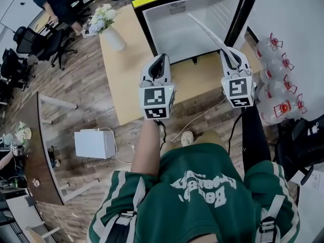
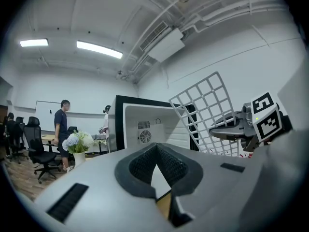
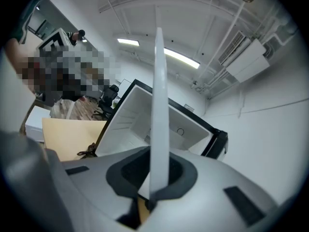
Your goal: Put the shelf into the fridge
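Counted: two hand-held grippers, namely the left hand-held gripper (image 2: 155, 153) and the right hand-held gripper (image 3: 158, 168); one shelf (image 3: 158, 91); one fridge (image 1: 172, 39); one bench (image 1: 126, 80); one vase (image 1: 115, 38) of pale flowers; one white box (image 1: 93, 144) on the floor; at least four bottles (image 1: 276, 82) at the right.

Left hand-held gripper: jaws together, nothing between the pads. Right hand-held gripper: clamped on the near edge of the shelf. Shelf in the air, up on edge and tilted, just before the open fridge, not inside it.

Hard to make out: exact bottle count, since they overlap. From the head view, only a thin white strip of the shelf, seen nearly edge-on. In the left gripper view, its lower part behind the grey gripper body. Fridge top cut off at the upper frame edge.

Shelf: white wire grid with square cells. Fridge: black outside, smooth white inside, round fan grille on the back wall, standing at the far end of the bench. Bench top: pale wood colour. Floor: wood planks. Pads: dark and ribbed. Bottles: clear with red caps.
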Motion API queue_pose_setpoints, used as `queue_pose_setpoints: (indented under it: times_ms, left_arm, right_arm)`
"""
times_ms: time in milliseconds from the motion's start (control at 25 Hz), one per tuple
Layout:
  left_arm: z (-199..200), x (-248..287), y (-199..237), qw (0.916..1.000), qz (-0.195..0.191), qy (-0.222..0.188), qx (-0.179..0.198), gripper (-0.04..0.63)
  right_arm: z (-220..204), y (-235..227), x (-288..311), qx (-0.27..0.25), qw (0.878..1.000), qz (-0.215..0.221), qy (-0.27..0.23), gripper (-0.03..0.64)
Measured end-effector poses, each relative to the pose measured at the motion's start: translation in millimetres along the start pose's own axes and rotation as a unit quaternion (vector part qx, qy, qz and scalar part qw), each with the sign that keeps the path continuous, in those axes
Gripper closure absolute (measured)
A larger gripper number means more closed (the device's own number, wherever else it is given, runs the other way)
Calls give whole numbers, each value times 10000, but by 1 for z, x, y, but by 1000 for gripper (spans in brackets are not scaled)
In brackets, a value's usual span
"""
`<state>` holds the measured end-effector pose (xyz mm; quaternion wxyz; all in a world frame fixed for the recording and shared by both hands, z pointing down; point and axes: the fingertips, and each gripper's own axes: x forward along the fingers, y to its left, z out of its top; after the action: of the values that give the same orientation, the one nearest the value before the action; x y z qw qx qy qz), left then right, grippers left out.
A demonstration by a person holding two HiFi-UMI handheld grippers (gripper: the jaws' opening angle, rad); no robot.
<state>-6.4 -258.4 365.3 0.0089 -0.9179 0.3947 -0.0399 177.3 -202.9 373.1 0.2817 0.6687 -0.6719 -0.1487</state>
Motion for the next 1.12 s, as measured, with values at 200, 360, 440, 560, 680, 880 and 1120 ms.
queue_pose_setpoints:
  times_ms: [200, 360, 440, 560, 680, 880, 1120]
  left_arm:
    - [-7, -5, 11, 9998, 158, 87, -62, 595]
    - [-13, -3, 16, 9995, 263, 160, -99, 595]
    - [-16, 0, 18, 9992, 323, 197, -123, 595]
    - [-18, 3, 20, 9986, 454, 232, -152, 595]
    - [-18, 7, 22, 9977, 594, 289, -172, 595]
    - [-16, 12, 23, 9958, 794, 275, -360, 595]
    - [-20, 13, 22, 9924, 1018, 195, -667, 595]
  right_arm:
    - [4, 10, 12, -468, 9988, 149, -13, 589]
    - [4, 12, 24, -705, 9972, 241, -34, 589]
    - [5, 14, 30, -892, 9956, 288, -75, 589]
    - [5, 17, 39, -1291, 9908, 378, -153, 589]
    - [3, 18, 47, -1670, 9847, 457, -200, 589]
    - [0, 18, 59, -2248, 9725, 489, -355, 589]
    - [0, 17, 62, -2903, 9542, 249, -680, 589]
